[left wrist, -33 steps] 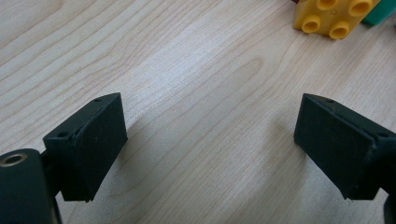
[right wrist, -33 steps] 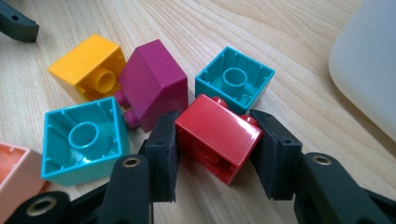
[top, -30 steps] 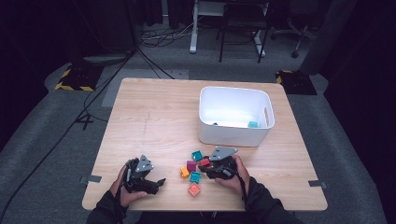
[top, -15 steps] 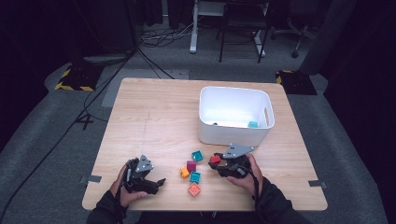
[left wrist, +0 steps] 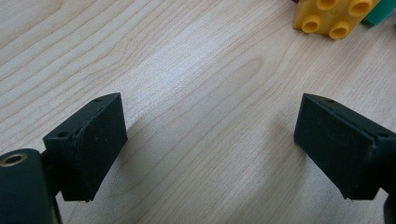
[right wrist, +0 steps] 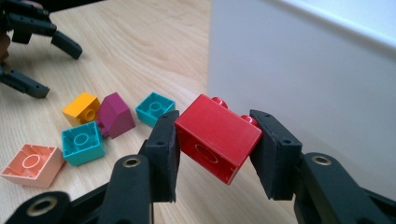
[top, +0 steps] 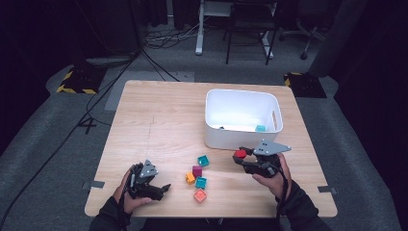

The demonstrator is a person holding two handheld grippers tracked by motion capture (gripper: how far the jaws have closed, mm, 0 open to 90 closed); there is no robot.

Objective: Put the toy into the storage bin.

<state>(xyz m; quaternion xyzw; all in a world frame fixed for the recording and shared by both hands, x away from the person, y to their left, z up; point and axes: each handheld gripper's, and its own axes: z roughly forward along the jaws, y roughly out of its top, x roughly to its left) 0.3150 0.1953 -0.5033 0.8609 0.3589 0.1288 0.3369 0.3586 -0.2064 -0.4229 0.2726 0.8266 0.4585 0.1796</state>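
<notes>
1. My right gripper (right wrist: 212, 154) squeezes a red block (right wrist: 217, 138) from both sides and holds it up off the table.
2. The block is tipped. Its long side runs from jaw to jaw, its bumps point at the white bin (right wrist: 303, 88), and its hollow bottom faces me.
3. My left gripper (top: 161, 187) rests wide open with nothing in it.
4. The wooden table (top: 159, 120) stands on a grey floor in a dark room.
5. A yellow block (right wrist: 81, 108), a purple block (right wrist: 116, 115), two teal blocks (right wrist: 155, 108) and a pink block (right wrist: 31, 164) lie nearby.
</notes>
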